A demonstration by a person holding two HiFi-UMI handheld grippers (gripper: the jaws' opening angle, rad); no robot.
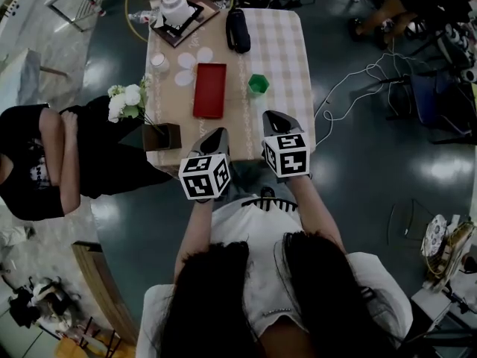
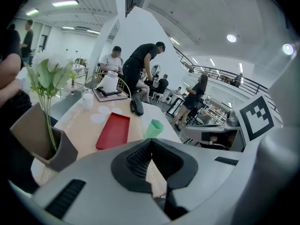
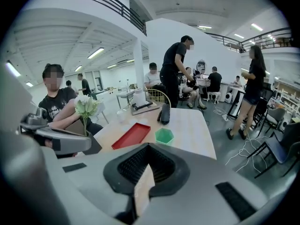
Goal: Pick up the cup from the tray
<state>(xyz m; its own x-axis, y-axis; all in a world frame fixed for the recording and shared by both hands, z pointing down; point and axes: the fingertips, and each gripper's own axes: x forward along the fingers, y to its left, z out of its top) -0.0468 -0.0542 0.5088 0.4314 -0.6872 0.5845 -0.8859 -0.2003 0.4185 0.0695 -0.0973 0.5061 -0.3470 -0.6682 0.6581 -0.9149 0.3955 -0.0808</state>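
A green cup (image 1: 258, 84) stands upright on the table, just right of a flat red tray (image 1: 210, 89) and not on it. The tray carries nothing. My left gripper (image 1: 216, 134) and right gripper (image 1: 272, 116) hover side by side over the table's near edge, short of both things, jaws shut and empty. In the left gripper view, beyond the left gripper (image 2: 151, 142), the cup (image 2: 153, 128) sits right of the tray (image 2: 114, 131). In the right gripper view the cup (image 3: 164, 136) lies straight ahead of the right gripper (image 3: 149, 146), with the tray (image 3: 132, 135) to its left.
A brown box vase (image 1: 162, 135) with white flowers (image 1: 125, 101) stands at the near left corner. White coasters (image 1: 190, 64), a small clear cup (image 1: 159, 63), a black pouch (image 1: 238, 30) and a white appliance (image 1: 175, 7) fill the far end. A person (image 1: 45, 159) sits left; cables (image 1: 358, 88) trail right.
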